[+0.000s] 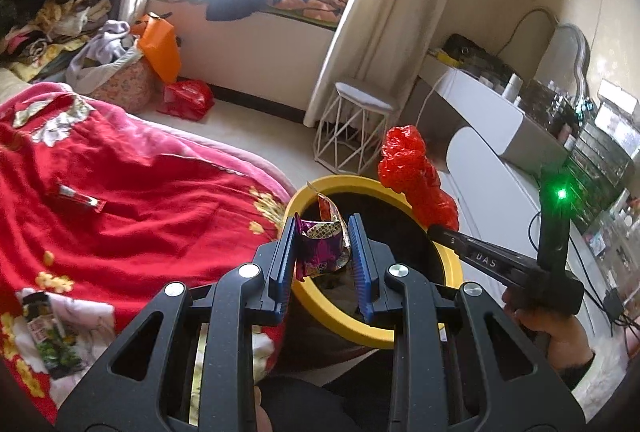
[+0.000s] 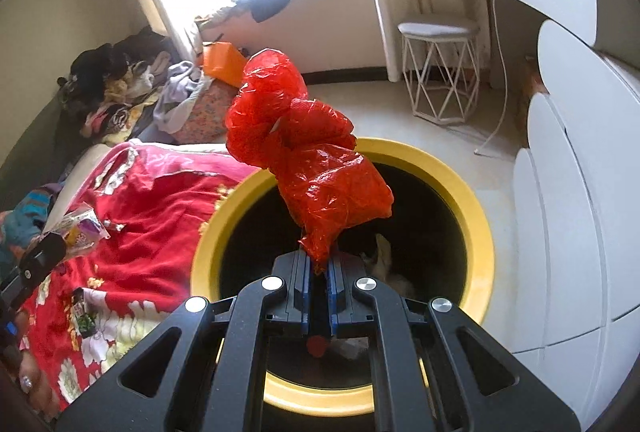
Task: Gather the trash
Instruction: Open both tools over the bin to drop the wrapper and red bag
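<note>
My left gripper (image 1: 322, 232) clamping a purple wrapper (image 1: 322, 246) between its fingers, my right gripper (image 2: 319, 264) pinching a crumpled red bag (image 2: 304, 148), yellow-rimmed bin (image 2: 476, 192) just beyond both fingertips

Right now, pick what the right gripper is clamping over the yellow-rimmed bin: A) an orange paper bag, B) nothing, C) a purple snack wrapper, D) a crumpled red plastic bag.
D: the right gripper is shut on the crumpled red plastic bag, held above the yellow-rimmed bin; the purple snack wrapper sits in the left gripper.
</note>
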`<state>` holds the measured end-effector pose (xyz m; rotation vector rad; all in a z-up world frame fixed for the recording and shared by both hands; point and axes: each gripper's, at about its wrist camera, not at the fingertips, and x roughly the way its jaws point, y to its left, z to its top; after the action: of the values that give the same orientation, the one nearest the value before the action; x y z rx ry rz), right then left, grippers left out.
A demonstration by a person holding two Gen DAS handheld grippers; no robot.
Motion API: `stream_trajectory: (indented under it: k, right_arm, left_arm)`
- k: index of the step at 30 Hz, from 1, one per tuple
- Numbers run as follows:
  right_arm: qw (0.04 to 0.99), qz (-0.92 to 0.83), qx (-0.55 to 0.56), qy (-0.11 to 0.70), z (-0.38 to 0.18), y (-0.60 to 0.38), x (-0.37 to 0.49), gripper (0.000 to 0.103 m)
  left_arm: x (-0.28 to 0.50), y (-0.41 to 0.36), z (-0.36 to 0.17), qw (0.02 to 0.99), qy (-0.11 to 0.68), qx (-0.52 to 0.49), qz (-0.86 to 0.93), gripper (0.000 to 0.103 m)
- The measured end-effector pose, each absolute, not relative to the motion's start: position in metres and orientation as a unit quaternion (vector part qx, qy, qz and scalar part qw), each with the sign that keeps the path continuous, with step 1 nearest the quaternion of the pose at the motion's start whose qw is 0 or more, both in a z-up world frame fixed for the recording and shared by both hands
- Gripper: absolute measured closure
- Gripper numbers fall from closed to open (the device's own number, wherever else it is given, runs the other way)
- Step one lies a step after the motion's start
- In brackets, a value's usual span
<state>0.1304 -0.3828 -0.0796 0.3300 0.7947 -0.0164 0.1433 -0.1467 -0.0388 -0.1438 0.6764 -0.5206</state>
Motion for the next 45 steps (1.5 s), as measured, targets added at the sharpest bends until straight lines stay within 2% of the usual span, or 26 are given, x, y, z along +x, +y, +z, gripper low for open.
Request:
stream_trajectory:
  k: [11,12,14,15,16,18,23,30,45]
  right_arm:
    - [0.895,-0.012,0.180,0.407,-0.098,-0.403,0.132,0.094]
    - [0.895,-0.012,0.181,0.409,-0.099,-0.406,0.131,0.092]
    - [0.892,-0.010,0.186,0.411,-0.101,-0.410,0.131,0.079]
    - [0.892,-0.012,0.188,0.411,-0.101,-0.412,0.132,0.068]
    - [0.892,-0.013,0.191,0.409,-0.101,-0.414,0.131,0.063]
    - [0.892,-0.016,0.200,0.404,-0.101,-0.420,0.129,0.063]
    - [0.896,-0.028,0.213,0.389,-0.096,-0.433,0.124,0.057]
    - [0.908,-0.020,0.198,0.369,-0.086,-0.422,0.122,0.049]
    - [0.936,0.079,0.119,0.320,-0.046,-0.339,0.116,0.045]
  left_arm:
    - [0.156,-0.191,-0.065,0.891,0.356,-0.054,-0.277,0.082]
    - [0.157,-0.195,-0.067,0.890,0.357,-0.052,-0.278,0.082]
    - [0.163,-0.202,-0.069,0.886,0.362,-0.053,-0.283,0.079]
    - [0.165,-0.206,-0.070,0.886,0.364,-0.054,-0.284,0.074]
    - [0.168,-0.210,-0.071,0.885,0.365,-0.054,-0.285,0.070]
    - [0.172,-0.215,-0.073,0.884,0.366,-0.054,-0.286,0.041]
    - [0.173,-0.211,-0.073,0.889,0.367,-0.056,-0.269,0.011]
    - [0.166,-0.189,-0.072,0.895,0.366,-0.063,-0.247,0.011]
    - [0.145,-0.118,-0.051,0.931,0.314,-0.064,-0.176,0.011]
